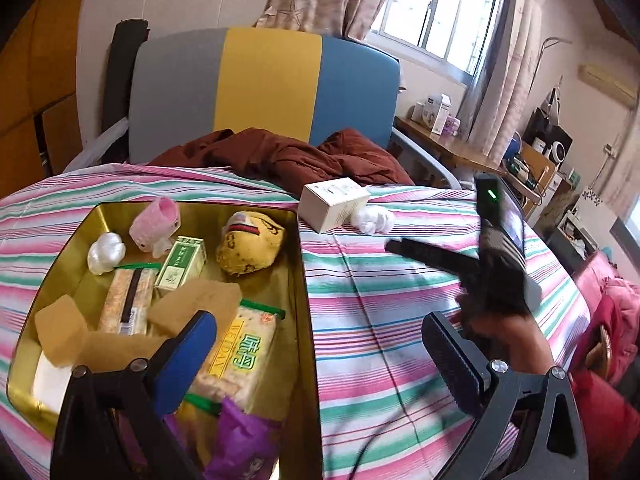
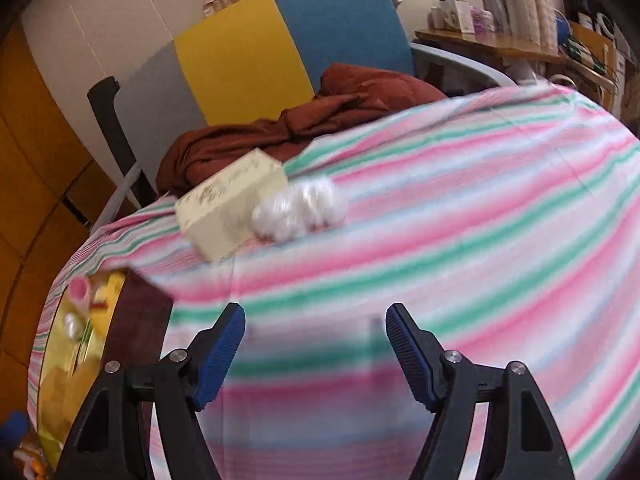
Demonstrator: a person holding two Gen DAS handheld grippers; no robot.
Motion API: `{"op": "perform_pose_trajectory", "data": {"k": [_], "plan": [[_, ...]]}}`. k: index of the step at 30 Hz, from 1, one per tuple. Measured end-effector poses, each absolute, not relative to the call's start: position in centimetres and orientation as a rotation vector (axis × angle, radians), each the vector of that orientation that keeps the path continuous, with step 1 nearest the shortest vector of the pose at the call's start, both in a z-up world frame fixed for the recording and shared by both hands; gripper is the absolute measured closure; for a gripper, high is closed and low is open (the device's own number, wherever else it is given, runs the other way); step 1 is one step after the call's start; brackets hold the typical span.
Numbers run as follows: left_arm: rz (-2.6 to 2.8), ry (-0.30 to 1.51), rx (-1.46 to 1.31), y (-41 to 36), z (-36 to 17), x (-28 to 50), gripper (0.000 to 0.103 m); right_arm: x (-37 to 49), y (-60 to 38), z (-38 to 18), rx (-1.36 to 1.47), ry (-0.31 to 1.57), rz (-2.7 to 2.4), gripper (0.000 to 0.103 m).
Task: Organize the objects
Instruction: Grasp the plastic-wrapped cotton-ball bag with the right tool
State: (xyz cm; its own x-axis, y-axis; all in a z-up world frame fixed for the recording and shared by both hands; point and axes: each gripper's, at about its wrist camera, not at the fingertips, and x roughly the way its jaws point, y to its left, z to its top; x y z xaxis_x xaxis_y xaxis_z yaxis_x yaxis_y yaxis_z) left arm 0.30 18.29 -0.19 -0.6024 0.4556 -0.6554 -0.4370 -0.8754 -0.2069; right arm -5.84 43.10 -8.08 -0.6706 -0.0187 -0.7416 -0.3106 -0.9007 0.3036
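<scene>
Both grippers are open and hold nothing. The right gripper [image 2: 316,354] points at the white box [image 2: 232,210] on the striped table [image 2: 460,240], likely to put it in the gold tin [image 1: 302,280]. The left gripper [image 1: 320,352] hangs over the tin.

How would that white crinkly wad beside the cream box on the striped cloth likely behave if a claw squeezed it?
The white wad looks like bunched thin plastic, so probably very light and would crush rather than resist. Its glossy folds may slip. It touches the cream box, so a push could nudge that too.
</scene>
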Motion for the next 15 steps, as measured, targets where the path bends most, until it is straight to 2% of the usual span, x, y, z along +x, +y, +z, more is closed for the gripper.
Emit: {"op": "perform_pose_trajectory", "data": {"k": [7, 13, 15], "plan": [[2.456, -0.051, -1.055, 18.2, -0.4, -1.1, 0.0, -12.0, 44.6, -8.4, -1.206, 0.513, 2.68, 0.028], [2.469, -0.076, -1.054, 18.4, 0.0, -2.5, 0.0, -14.0, 44.7, -9.7, -1.216, 0.437, 2.721, 0.028], [2.465, -0.065, -1.052, 18.9, 0.1, -2.9, 0.0, -14.3, 45.0, -10.0, -1.218, 0.484, 2.729, 0.034]]}}
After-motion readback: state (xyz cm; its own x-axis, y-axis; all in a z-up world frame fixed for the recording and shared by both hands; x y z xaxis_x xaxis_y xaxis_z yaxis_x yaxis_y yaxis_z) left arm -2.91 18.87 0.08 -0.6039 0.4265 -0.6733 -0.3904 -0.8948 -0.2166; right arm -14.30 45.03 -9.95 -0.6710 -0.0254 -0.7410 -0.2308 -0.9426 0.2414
